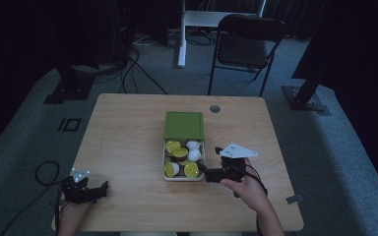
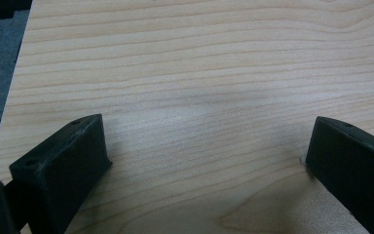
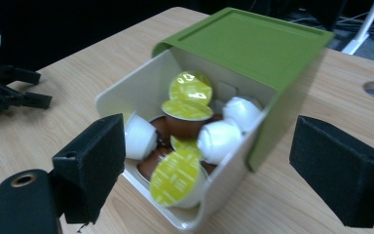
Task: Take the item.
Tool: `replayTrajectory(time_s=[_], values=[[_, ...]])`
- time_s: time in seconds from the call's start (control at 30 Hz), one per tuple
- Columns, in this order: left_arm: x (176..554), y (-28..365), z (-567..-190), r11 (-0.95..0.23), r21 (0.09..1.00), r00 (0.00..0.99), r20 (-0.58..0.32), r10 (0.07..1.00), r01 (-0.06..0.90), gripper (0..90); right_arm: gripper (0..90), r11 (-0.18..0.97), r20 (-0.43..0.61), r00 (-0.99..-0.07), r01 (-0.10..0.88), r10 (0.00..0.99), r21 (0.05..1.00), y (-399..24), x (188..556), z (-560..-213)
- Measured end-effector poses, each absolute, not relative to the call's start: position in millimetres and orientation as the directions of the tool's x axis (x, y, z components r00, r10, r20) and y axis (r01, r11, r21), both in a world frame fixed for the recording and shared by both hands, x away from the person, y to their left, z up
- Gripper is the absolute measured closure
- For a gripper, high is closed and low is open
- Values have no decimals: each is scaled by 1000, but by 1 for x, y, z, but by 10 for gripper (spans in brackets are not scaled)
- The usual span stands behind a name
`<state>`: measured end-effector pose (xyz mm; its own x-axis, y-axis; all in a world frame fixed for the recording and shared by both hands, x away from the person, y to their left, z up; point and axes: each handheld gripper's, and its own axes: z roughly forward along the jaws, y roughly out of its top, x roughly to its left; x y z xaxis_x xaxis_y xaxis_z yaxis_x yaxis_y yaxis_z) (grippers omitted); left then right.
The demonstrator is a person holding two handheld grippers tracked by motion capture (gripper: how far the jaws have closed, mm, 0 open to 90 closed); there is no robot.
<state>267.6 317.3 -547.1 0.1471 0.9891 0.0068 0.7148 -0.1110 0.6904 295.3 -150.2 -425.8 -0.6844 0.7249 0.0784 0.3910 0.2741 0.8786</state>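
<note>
We see two hand-held grippers, both black. The left gripper (image 1: 84, 191) carries a small grey three-cornered plate (image 1: 79, 174) with dark dots on top, and a black cable (image 1: 43, 173) loops from it off the table's edge. The right gripper (image 1: 215, 173) has a larger, paler grey plate (image 1: 237, 150) with a few dark dots, and a thin black cable (image 1: 256, 176) trails back over the hand (image 1: 244, 187). Up close, the left jaws are matte black wedge blocks with small screw holes in their top faces. The right jaws are faced with fuzzy black padding, and a brass-ringed hole (image 3: 23, 179) sits in its black body. Both forearms are bare, with no sleeves visible.
</note>
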Motion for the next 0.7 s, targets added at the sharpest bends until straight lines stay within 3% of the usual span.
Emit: replayTrajectory(time_s=[0.7], values=[[268,317,-547,-111,691,147,6,989,714,18,149,315,112,-742,410,661,856,-91,297,-448]])
